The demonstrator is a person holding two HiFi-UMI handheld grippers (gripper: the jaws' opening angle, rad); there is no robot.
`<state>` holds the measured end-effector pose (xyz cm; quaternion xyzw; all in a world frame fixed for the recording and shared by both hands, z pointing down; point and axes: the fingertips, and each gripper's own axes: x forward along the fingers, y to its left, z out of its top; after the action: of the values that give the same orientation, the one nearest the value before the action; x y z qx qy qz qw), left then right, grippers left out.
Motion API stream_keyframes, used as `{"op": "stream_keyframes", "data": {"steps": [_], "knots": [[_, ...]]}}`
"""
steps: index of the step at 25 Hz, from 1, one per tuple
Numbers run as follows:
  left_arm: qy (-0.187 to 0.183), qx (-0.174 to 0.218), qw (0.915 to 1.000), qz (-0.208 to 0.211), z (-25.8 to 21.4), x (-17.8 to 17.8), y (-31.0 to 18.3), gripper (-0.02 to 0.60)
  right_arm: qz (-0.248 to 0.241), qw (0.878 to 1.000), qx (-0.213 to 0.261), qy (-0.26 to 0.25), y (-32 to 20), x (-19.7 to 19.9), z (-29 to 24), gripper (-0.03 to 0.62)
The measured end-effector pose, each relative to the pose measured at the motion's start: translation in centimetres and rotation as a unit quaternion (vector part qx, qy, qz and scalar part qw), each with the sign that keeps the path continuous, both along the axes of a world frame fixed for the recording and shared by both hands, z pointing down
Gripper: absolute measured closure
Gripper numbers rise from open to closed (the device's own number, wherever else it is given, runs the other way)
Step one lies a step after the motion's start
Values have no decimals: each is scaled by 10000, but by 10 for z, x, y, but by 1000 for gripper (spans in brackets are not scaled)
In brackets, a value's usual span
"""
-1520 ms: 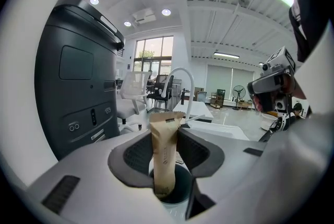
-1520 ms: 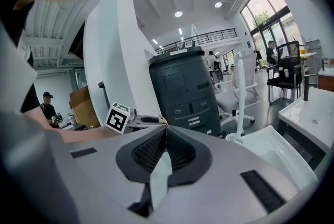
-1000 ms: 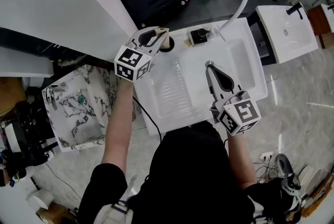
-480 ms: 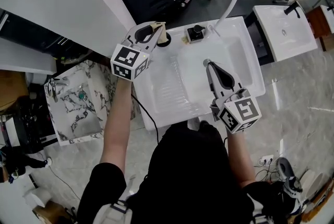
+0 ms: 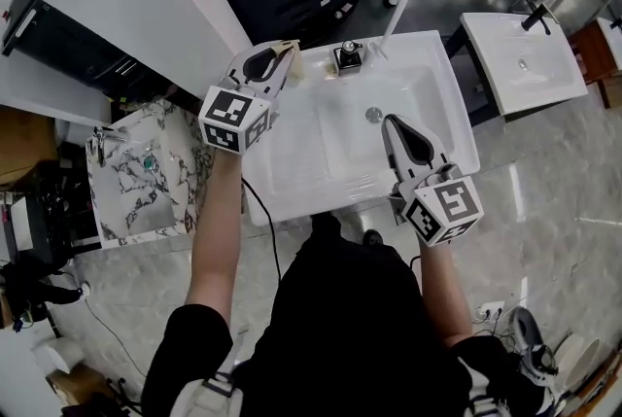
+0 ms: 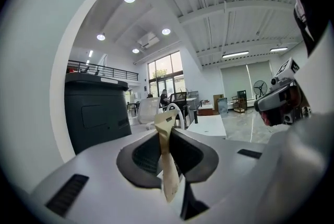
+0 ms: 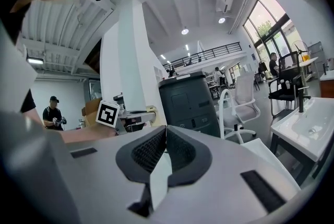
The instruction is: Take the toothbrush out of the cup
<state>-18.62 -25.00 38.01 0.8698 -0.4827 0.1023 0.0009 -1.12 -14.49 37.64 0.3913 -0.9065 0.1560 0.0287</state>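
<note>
Faucet (image 5: 348,57) stands near left tool (image 5: 288,52), jaws closing on beige toothbrush (image 6: 167,157).

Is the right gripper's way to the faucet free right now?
Probably yes: the right gripper, shut and empty, hangs over the sink with nothing between it and the faucet; the left gripper, closing on the toothbrush, is off to the side.

Sink (image 5: 311,162) mid-frame, faucet (image 5: 348,55) on its top edge, drain (image 5: 373,115) just below. Left claw (image 5: 285,55), closing on the toothbrush (image 6: 168,160), at its upper-left corner.
</note>
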Motion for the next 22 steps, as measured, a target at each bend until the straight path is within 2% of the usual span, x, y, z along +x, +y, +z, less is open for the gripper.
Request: {"op": "stream_keyframes", "data": {"steps": [10, 17, 22], "knots": [[183, -124, 9985, -505, -8, 57, 66, 532, -339, 9990, 14, -290, 31, 57, 0, 563], [209, -119, 9962, -839, -9, 103, 119, 532, -533, 9981, 76, -307, 64, 99, -1, 563], [398, -155, 9943, -976, -9, 137, 156, 532, -607, 9976, 127, -293, 85, 130, -3, 563]]}}
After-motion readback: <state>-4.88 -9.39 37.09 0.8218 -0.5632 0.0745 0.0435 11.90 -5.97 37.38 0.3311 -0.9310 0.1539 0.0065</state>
